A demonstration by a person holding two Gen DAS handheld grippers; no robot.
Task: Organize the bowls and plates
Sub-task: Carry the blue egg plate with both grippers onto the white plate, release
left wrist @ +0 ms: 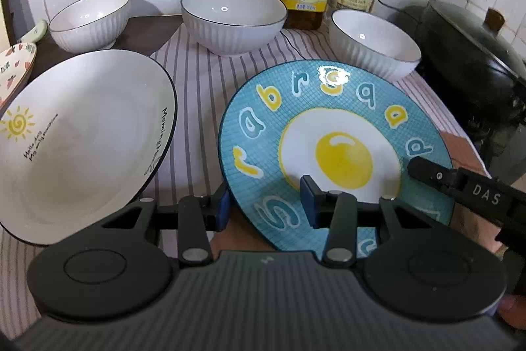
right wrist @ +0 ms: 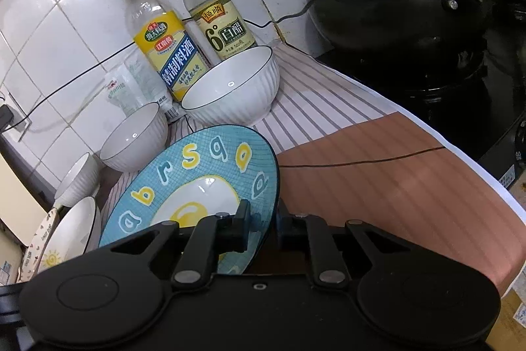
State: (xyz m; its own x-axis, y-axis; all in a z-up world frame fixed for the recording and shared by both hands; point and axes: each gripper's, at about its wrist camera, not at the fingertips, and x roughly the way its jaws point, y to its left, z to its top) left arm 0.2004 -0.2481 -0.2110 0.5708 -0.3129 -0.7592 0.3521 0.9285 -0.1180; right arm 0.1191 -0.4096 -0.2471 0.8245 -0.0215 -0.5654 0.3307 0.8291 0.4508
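We see a round, glossy blue plate (right wrist: 197, 173) painted with a fried egg and letters, tilted up over the striped cloth (left wrist: 197, 81). Our right gripper (right wrist: 261, 227) pinches its rim; our left gripper (left wrist: 264, 203) straddles its near edge, jaws wide. Three ribbed white bowls (left wrist: 233, 17) line the cloth's back edge.

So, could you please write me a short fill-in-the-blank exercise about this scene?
1. The blue plate has a fried ____ painted in its middle.
2. The right gripper is shut on the blue plate's ____.
3. The number of white ribbed bowls standing behind the plates is ____.
4. The white plate beside the left gripper carries a drawing of a yellow ____.

Missing words: egg; rim; three; sun
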